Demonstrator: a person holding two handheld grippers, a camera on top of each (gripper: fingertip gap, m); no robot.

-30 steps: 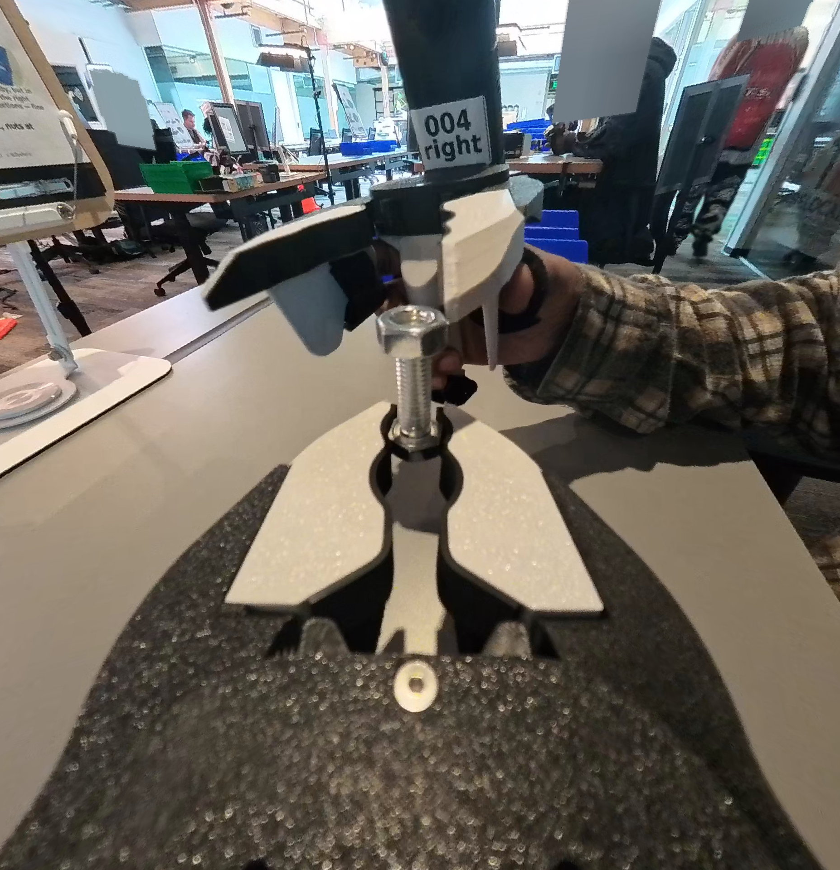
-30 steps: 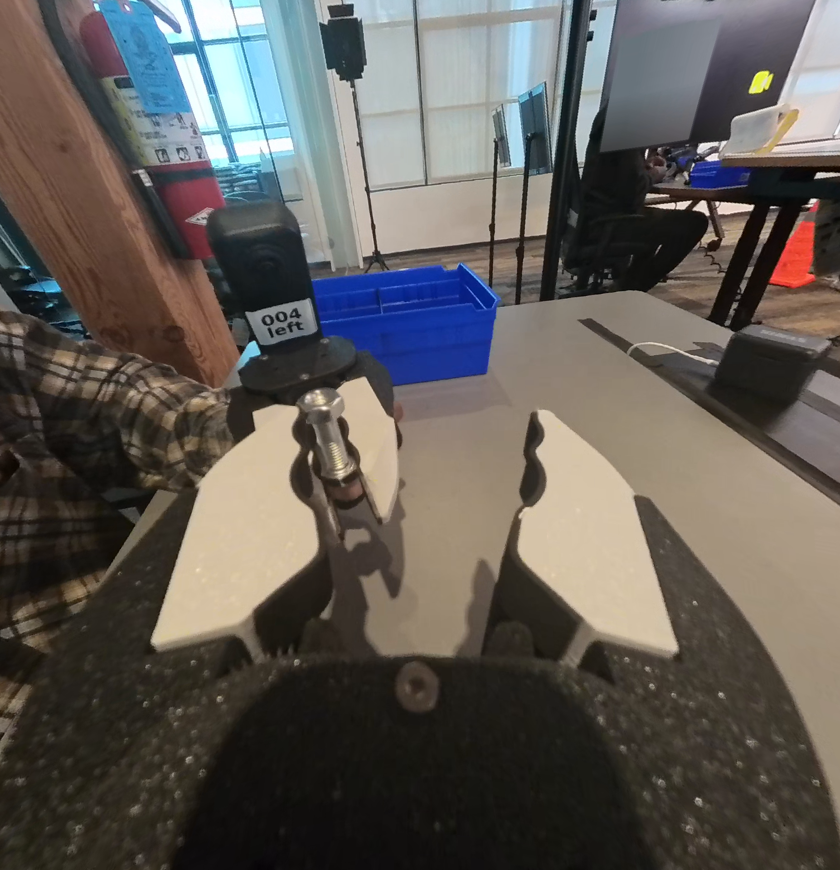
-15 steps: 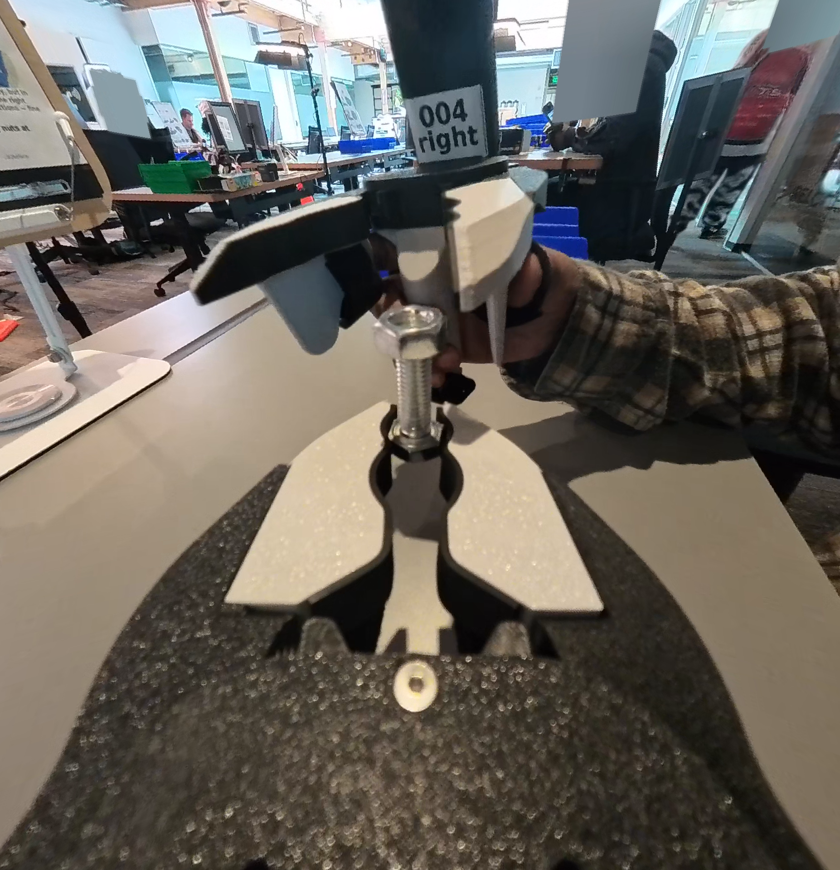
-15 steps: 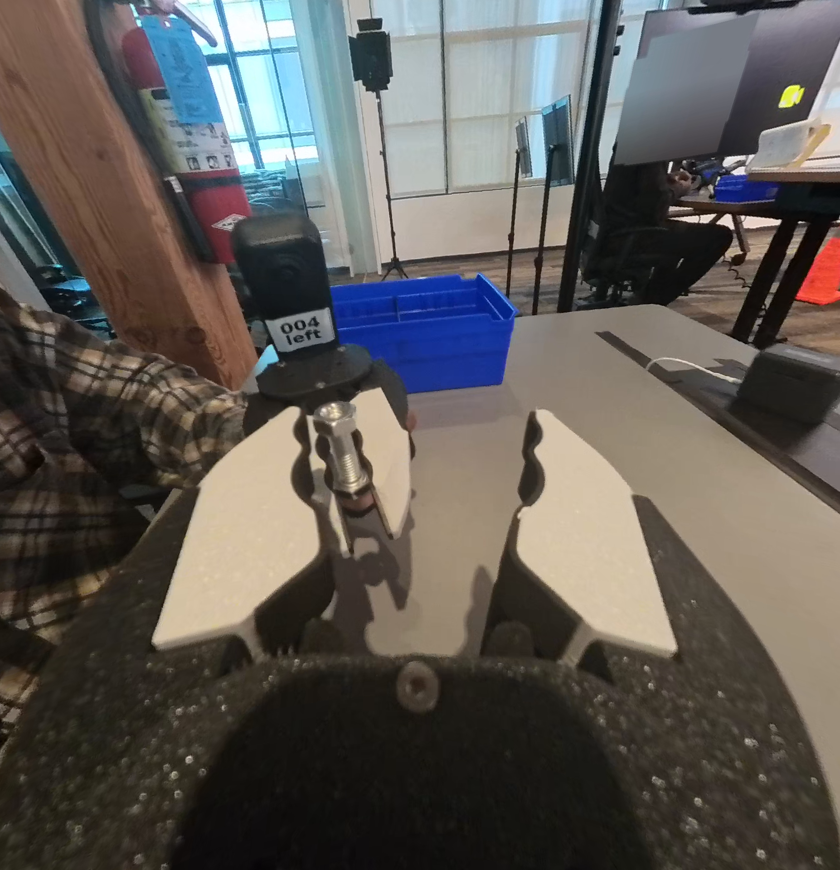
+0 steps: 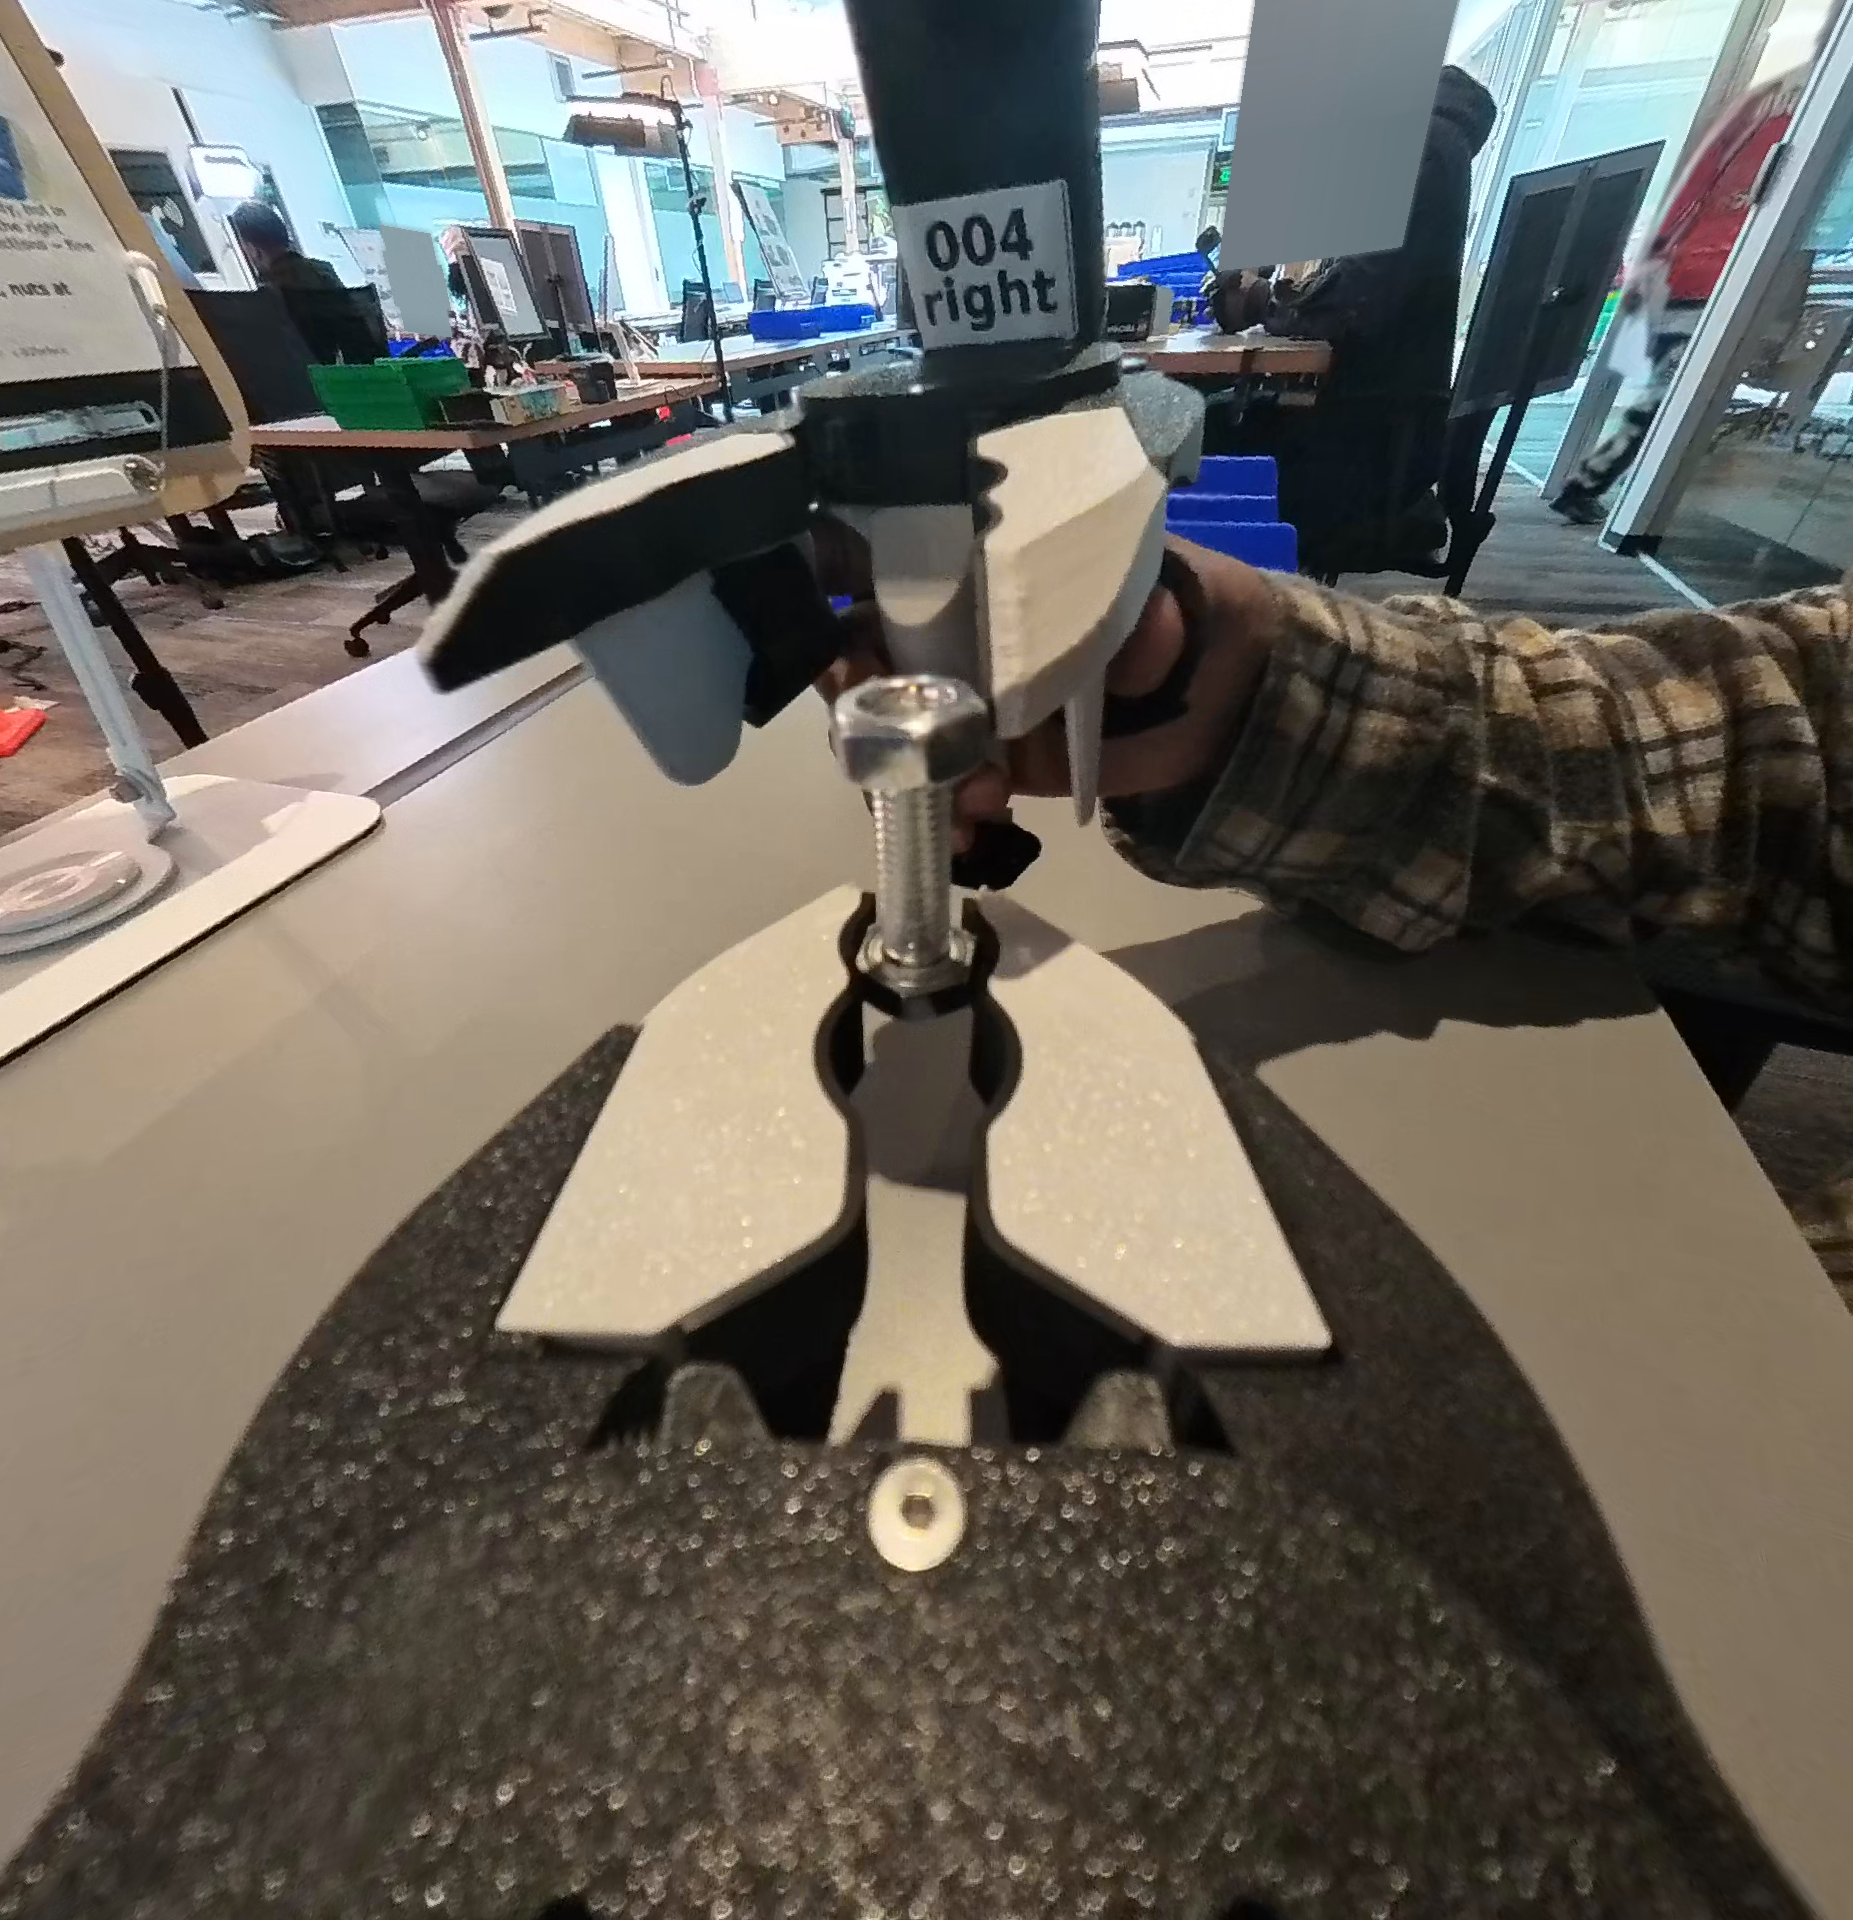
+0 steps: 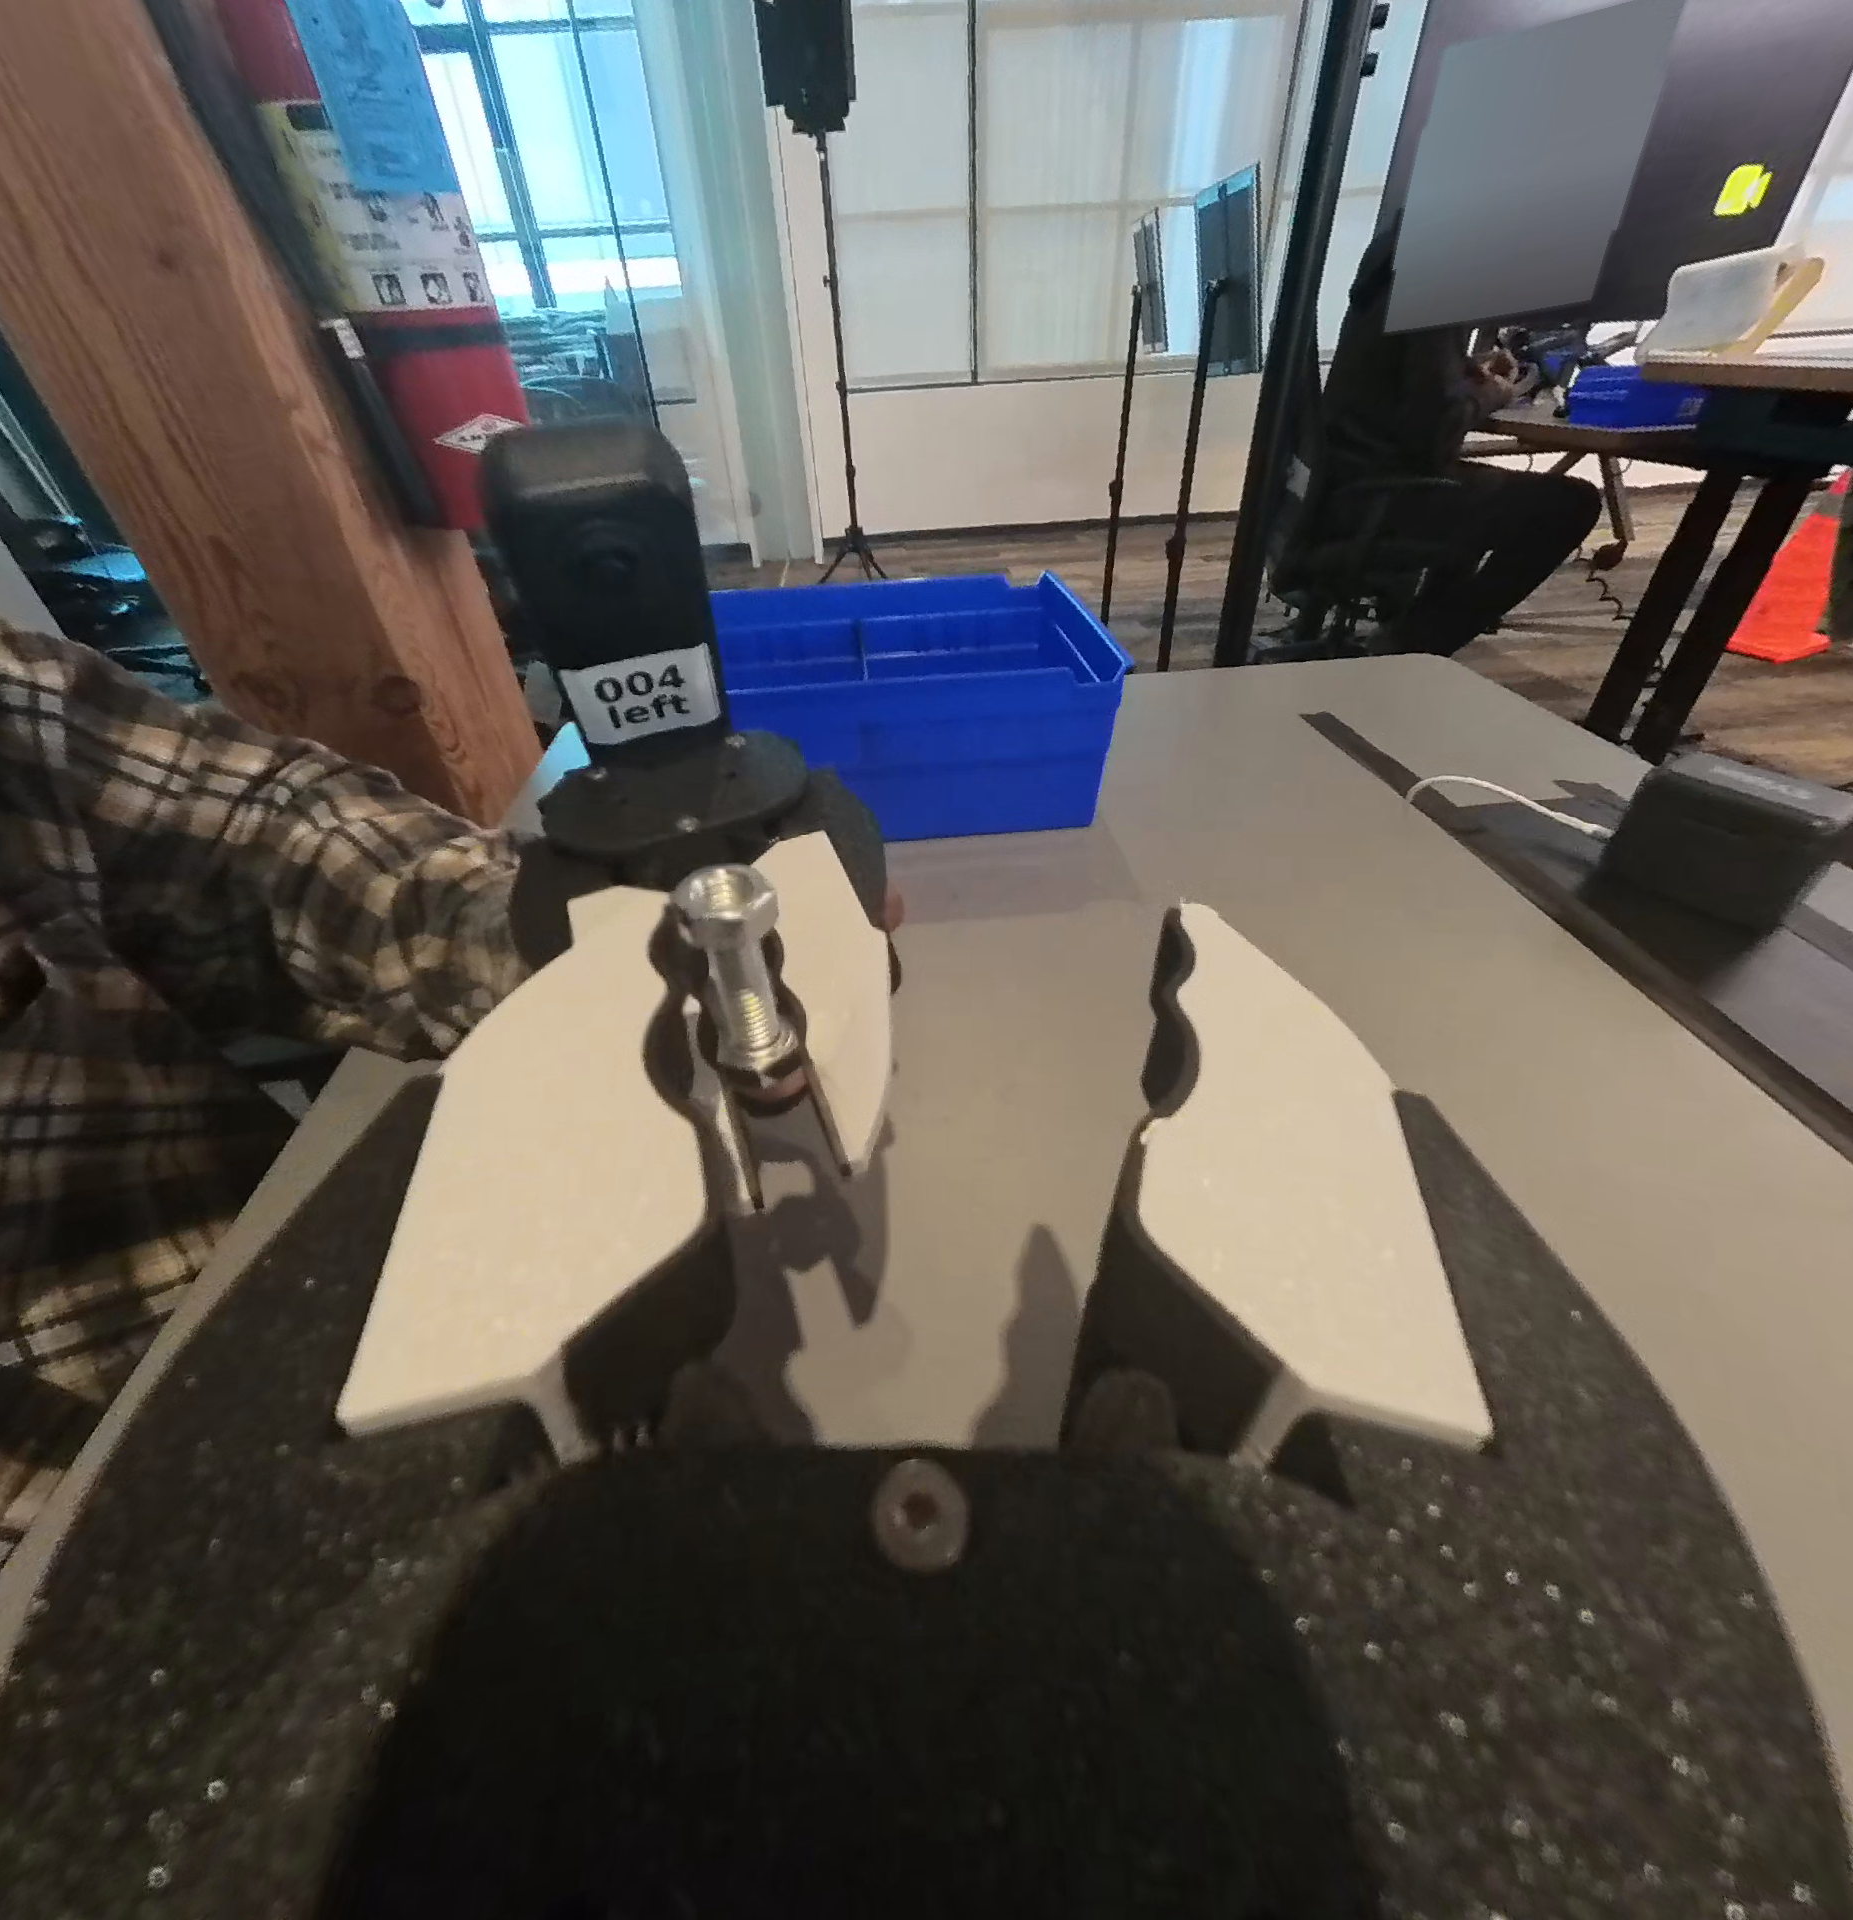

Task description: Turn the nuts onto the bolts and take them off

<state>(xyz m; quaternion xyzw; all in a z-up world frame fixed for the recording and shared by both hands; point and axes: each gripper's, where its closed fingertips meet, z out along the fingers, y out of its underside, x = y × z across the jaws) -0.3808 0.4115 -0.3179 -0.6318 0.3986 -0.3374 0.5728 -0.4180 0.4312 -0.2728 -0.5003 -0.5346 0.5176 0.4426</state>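
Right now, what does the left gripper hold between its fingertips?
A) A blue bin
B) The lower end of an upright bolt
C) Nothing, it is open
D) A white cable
B: the left gripper is shut on the lower end of the bolt, which stands upright with its hex end on top; the right gripper is open.

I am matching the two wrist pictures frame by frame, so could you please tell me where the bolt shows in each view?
Left wrist view: the bolt stands upright at centre, above the middle, its lower end clamped at the tips of the left tongs.
Right wrist view: the bolt is left of centre, tilted slightly, beside the left-hand finger of the open right tongs.
Shared landmark: the grey table.
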